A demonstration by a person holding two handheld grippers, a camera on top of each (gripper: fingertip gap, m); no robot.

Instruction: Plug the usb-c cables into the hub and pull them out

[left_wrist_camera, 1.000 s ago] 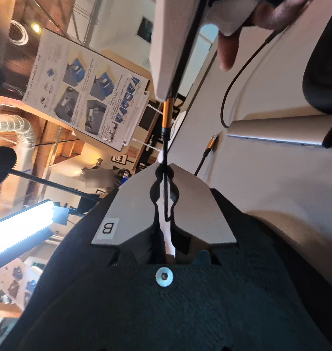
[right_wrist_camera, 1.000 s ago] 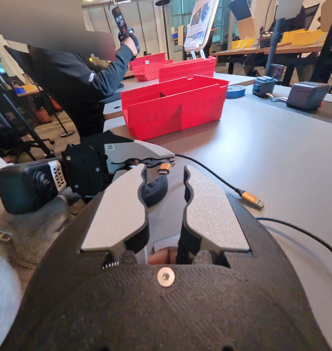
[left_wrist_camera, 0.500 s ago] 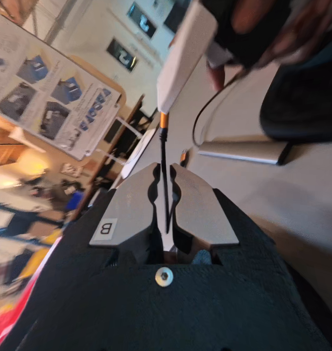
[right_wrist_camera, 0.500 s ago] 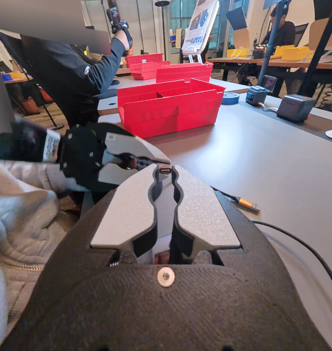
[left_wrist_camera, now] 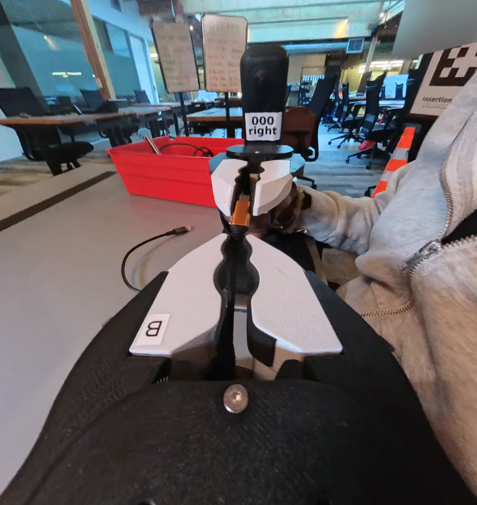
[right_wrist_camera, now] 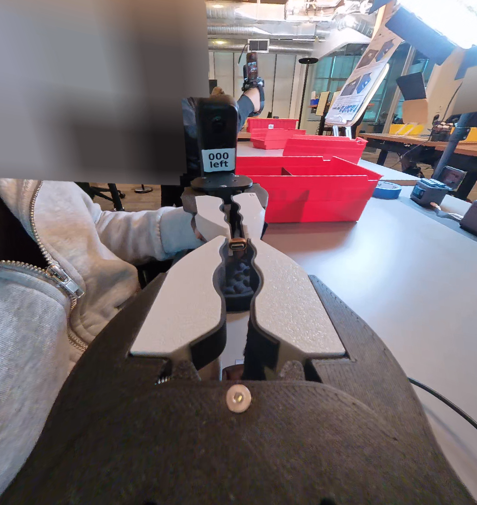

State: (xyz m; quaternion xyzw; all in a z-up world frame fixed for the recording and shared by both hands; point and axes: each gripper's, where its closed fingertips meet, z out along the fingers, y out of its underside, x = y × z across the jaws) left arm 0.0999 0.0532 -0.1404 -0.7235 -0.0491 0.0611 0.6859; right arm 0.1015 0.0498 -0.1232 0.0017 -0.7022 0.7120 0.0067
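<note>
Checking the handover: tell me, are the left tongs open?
No, the left tongs are shut on the thin black cable behind its orange plug.

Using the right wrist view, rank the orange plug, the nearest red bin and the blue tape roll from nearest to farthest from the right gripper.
1. The orange plug, right at the tips of the right gripper, between them.
2. The red bin, farther back on the table, ahead and slightly right.
3. The blue tape roll, beyond the bin's right end, far right.
</note>
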